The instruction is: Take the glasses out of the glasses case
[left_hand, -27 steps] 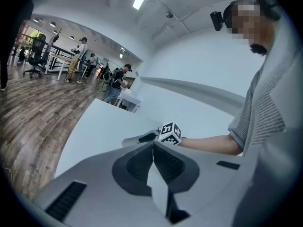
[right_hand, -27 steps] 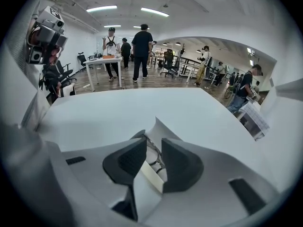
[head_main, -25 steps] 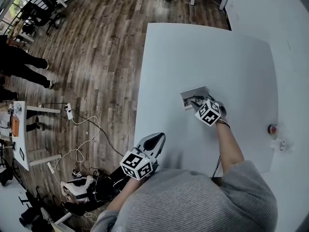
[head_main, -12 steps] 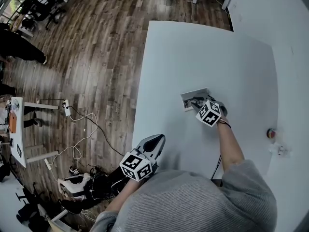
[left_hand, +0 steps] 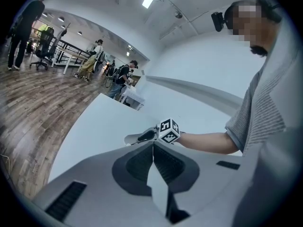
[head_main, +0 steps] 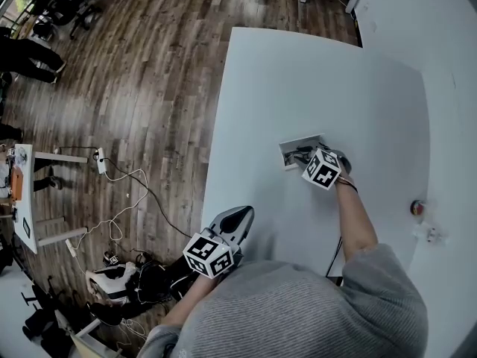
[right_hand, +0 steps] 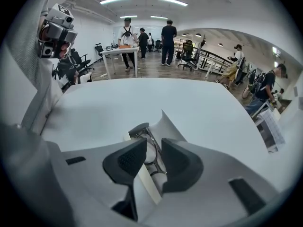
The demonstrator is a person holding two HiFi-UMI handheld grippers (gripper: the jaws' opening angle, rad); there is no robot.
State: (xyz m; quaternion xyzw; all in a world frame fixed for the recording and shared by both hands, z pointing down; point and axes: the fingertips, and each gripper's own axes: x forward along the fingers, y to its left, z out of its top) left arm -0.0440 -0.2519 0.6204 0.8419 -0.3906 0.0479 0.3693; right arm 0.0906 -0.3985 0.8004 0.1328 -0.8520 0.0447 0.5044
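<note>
A white table (head_main: 313, 73) fills the upper right of the head view, dark wood flooring running down the left of the frame. Just right of centre lies the open glasses case (head_main: 297, 147), pale and box-like, with the person's right gripper (head_main: 307, 158) reaching into it from the lower right. The left gripper (head_main: 232, 222) hangs at the lower centre, over the table's near edge and well apart from the case. In its own view its jaws are pressed together with nothing between them. The right gripper view shows its two dark jaws parted by a narrow gap and set astride the glasses (right_hand: 152, 161), whose thin dark frame lies inside the case, lengthwise between the pads. Whether the pads already touch the frame cannot be told. The step in hand looks to be the grasp itself, with the glasses not yet lifted out. The next move likely calls for closing gently on the thin frame, then drawing it straight up clear of the case's raised flap (right_hand: 170, 126), which may otherwise catch it or be dragged along.
</note>
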